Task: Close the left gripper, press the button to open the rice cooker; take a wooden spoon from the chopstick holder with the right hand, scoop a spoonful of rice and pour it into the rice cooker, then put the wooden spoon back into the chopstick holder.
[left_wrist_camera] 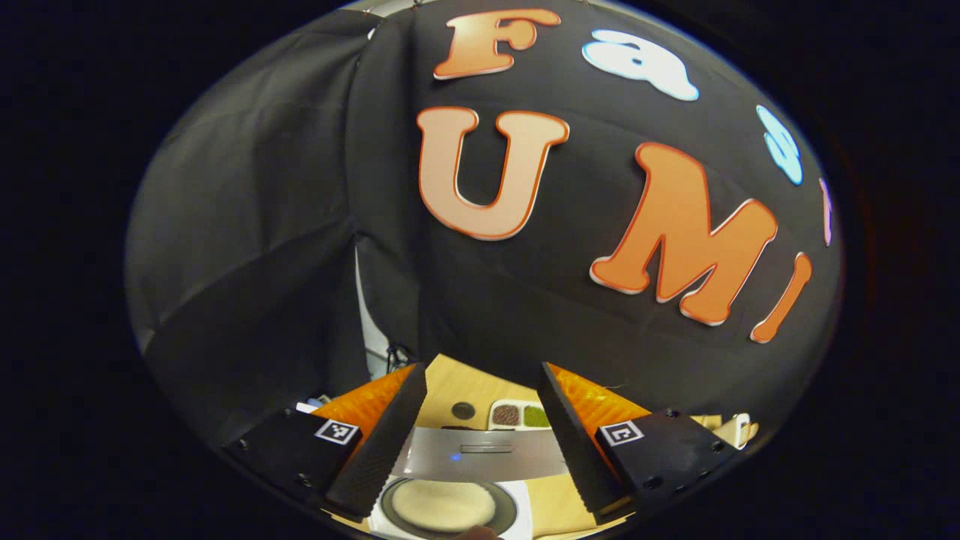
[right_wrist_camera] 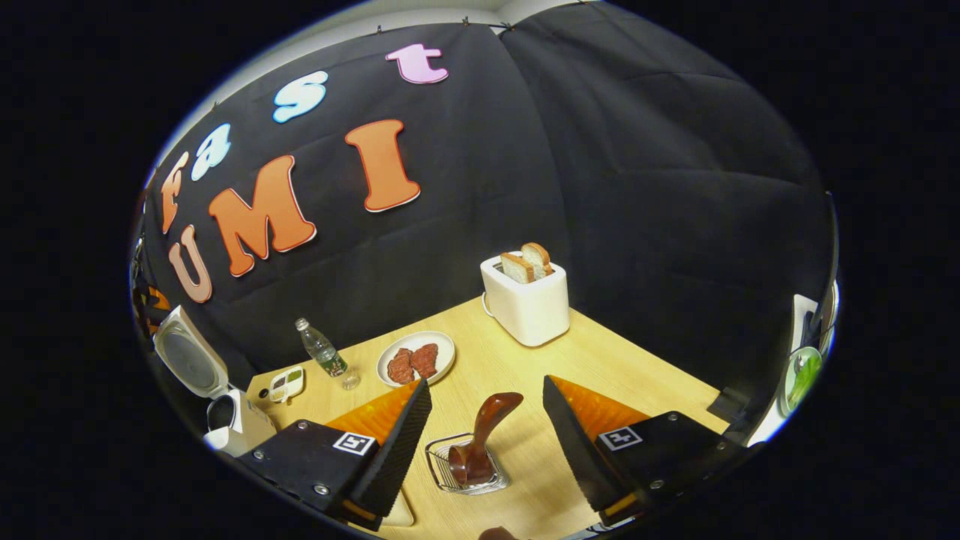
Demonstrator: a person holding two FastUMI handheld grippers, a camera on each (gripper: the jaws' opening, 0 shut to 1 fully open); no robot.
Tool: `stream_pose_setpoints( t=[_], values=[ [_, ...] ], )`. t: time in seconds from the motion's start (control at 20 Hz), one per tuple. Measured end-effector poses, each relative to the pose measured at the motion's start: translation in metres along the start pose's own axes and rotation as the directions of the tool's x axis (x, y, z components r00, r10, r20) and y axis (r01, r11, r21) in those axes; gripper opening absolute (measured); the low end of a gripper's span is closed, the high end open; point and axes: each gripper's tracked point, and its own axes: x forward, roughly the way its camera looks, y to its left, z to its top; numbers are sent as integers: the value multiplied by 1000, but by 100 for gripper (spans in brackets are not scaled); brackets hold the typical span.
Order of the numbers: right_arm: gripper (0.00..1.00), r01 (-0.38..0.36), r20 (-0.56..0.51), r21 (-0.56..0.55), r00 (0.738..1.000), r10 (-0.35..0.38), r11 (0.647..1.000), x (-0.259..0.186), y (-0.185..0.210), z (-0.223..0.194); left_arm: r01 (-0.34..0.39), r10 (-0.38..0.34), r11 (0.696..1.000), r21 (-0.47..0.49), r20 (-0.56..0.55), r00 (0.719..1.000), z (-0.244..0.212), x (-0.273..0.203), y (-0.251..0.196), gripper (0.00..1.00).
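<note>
The rice cooker [left_wrist_camera: 457, 480] stands open right under the left tool [left_wrist_camera: 480, 442], its grey lid [left_wrist_camera: 480, 454] raised between the fingers and the pale inner pot [left_wrist_camera: 442, 504] showing below it. That tool is released, fingers spread wide, gripping nothing and touching nothing. Beyond the lid, a small divided dish [left_wrist_camera: 521, 415] of grains sits on the wooden surface [left_wrist_camera: 457, 386], near the booth's black wall.

In the right gripper view the wooden spoon [right_wrist_camera: 484, 439] leans in the wire chopstick holder [right_wrist_camera: 469, 465], handle tilted up and to the right (bowl end down in the basket), centred between the fingers of the right tool [right_wrist_camera: 487, 442]. This tool is also spread wide and apart from the spoon.

Farther out, bare surface lies ahead, then a plate of meat slices [right_wrist_camera: 416, 358], a water bottle [right_wrist_camera: 321, 349], and a white toaster with two bread slices [right_wrist_camera: 525, 296] near the far corner. The open cooker appears at the left edge.
</note>
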Motion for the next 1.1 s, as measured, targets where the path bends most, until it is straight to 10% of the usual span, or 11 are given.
stream_pose_setpoints(
  t=[0.55,0.9,1.1],
  values=[
    [93,-139,-21,-36,990,138,990,8,34,3,-37,76,995,97,-438,896,-148,-52,-7,100],
    [94,-240,-51,-95,971,236,966,22,71,0,-89,130,991,95,-709,694,-275,-75,2,100],
    [94,-273,-70,-153,962,265,950,20,88,-1,-118,140,990,80,-690,710,-278,-72,3,100]
  ],
)
